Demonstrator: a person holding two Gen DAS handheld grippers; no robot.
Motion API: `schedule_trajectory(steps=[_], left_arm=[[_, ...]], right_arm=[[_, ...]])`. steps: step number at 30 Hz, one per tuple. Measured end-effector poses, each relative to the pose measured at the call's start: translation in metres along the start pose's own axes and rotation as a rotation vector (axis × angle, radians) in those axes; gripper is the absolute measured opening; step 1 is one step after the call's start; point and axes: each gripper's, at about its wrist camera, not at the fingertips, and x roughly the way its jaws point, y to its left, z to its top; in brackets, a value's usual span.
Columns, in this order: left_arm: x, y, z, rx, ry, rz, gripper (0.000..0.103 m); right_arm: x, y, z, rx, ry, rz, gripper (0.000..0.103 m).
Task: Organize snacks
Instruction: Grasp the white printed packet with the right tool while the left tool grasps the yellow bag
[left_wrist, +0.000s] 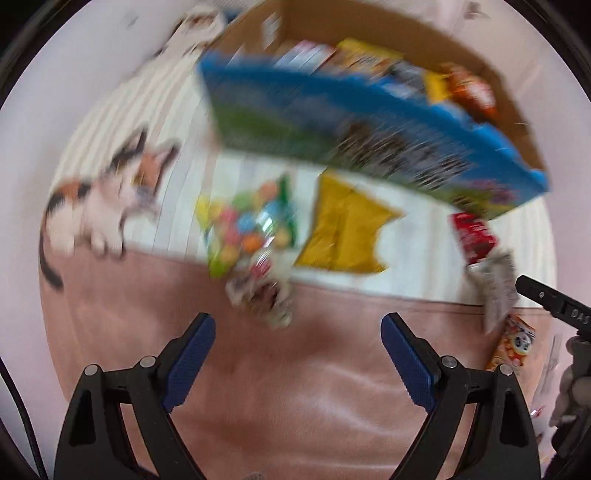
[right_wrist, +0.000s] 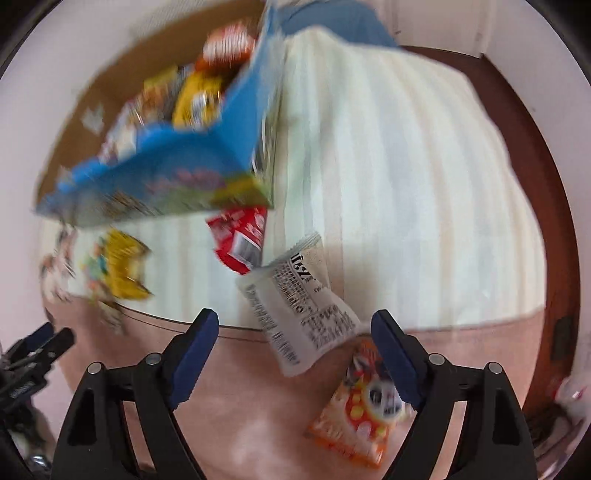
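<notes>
**Left wrist view: both tools gaping above the snacks**

The left tool hangs with its 2 fingers apart, holding nothing, over pink bedding. A candy bag, yellow packet and blue box lie ahead. The right tool likewise gapes, a white packet between its tips.

This looks like a bedroom in a home. The snacks lie on a bed: a cream-and-white striped quilt over a dusty-pink soft blanket, with a printed calico cat on the fabric. A dark red-brown wooden bed frame curves along the right edge. A brown cardboard box with a blue printed flap stands on the bedding, full of bright snack packets.
</notes>
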Motion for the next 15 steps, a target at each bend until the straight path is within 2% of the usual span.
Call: schedule_trajectory(steps=[4,7,9,11,13,15], left_arm=[[0.023,0.025,-0.014,-0.088,0.084,0.059,0.092],[0.029,0.044,-0.025,-0.161,0.124,0.068,0.092],[0.033,0.059,-0.031,-0.221,0.155,0.053,0.092],[0.035,0.072,-0.033,-0.28,0.177,0.023,0.092],[0.031,0.079,-0.03,-0.326,0.165,-0.02,0.092],[0.024,0.075,-0.02,-0.325,0.129,-0.064,0.092]], right_arm=[[0.054,0.007,0.004,-0.069,0.113,-0.039,0.087],[0.07,0.005,-0.001,-0.039,0.13,-0.007,0.086],[0.071,0.007,-0.006,-0.043,0.111,-0.016,0.077],[0.07,0.01,-0.012,-0.03,0.105,0.018,0.074],[0.069,0.014,-0.019,-0.006,0.11,0.054,0.072],[0.07,0.021,-0.027,0.003,0.123,0.088,0.071]])
